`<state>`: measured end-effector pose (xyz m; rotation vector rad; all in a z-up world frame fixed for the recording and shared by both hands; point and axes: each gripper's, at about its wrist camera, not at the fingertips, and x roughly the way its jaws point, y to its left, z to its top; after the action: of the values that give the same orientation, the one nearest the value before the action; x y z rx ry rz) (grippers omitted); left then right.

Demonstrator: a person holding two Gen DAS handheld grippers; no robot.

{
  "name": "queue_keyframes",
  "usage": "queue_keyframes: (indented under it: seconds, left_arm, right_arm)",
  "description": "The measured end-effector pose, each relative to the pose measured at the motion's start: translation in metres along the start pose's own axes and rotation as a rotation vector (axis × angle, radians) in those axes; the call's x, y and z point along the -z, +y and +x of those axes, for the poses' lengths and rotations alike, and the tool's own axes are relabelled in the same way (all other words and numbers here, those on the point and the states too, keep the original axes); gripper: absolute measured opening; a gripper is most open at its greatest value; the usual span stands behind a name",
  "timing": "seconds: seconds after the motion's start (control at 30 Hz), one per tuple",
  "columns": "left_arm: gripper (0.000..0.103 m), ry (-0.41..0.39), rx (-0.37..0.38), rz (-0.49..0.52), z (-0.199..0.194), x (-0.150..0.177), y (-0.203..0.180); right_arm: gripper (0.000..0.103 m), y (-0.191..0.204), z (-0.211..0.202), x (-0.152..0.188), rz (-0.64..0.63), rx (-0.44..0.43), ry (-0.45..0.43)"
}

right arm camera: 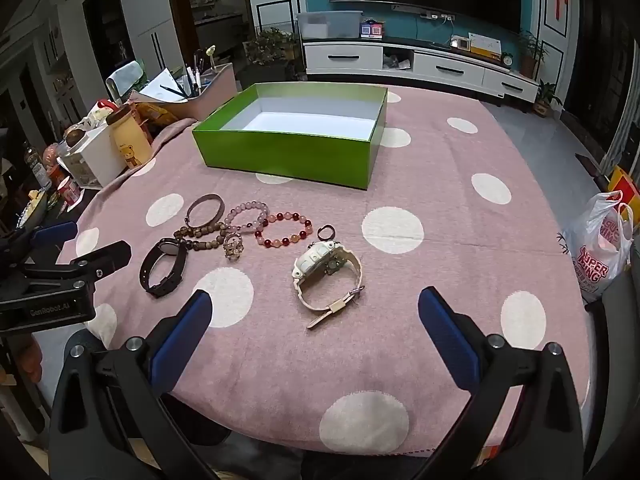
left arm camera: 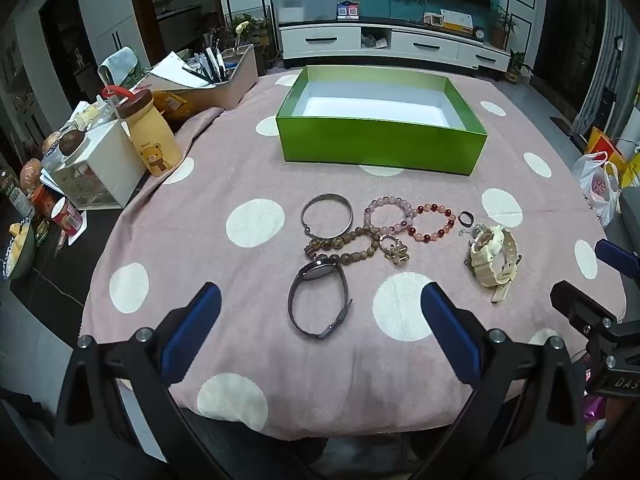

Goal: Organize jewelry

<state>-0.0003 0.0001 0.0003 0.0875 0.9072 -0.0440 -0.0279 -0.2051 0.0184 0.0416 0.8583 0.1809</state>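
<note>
A: How are the jaws of the left gripper (left arm camera: 320, 300)?

B: Wide apart, holding nothing. The dark watch (left arm camera: 319, 298) lies right between the blue fingers (left arm camera: 194, 326).

A: And the right gripper (right arm camera: 316, 300)?

B: Wide too, and holding nothing. The cream watch (right arm camera: 328, 276) lies just ahead of its jaws.

A: What sits past the watches?

B: A metal bangle (left arm camera: 327, 216), brown wooden beads (left arm camera: 344, 246), a pink bead bracelet (left arm camera: 390, 214), a red and pink bracelet (left arm camera: 434, 222), a gold charm (left arm camera: 394, 250) and a small dark ring (left arm camera: 465, 218). They lie close together on the pink spotted cloth (left arm camera: 224, 184).

A: And farther out?

B: The green box (left arm camera: 380, 120), open, with a white floor, well apart from the jewelry.
</note>
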Motion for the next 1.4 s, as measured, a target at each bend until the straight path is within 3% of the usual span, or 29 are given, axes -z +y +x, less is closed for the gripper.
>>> queue_keyframes:
  seconds: [1.4]
  left_arm:
    - [0.101, -0.005, -0.011, 0.009, -0.009, -0.003, 0.0]
  right_arm:
    - [0.102, 0.009, -0.017, 0.0, -0.026, 0.001, -0.026]
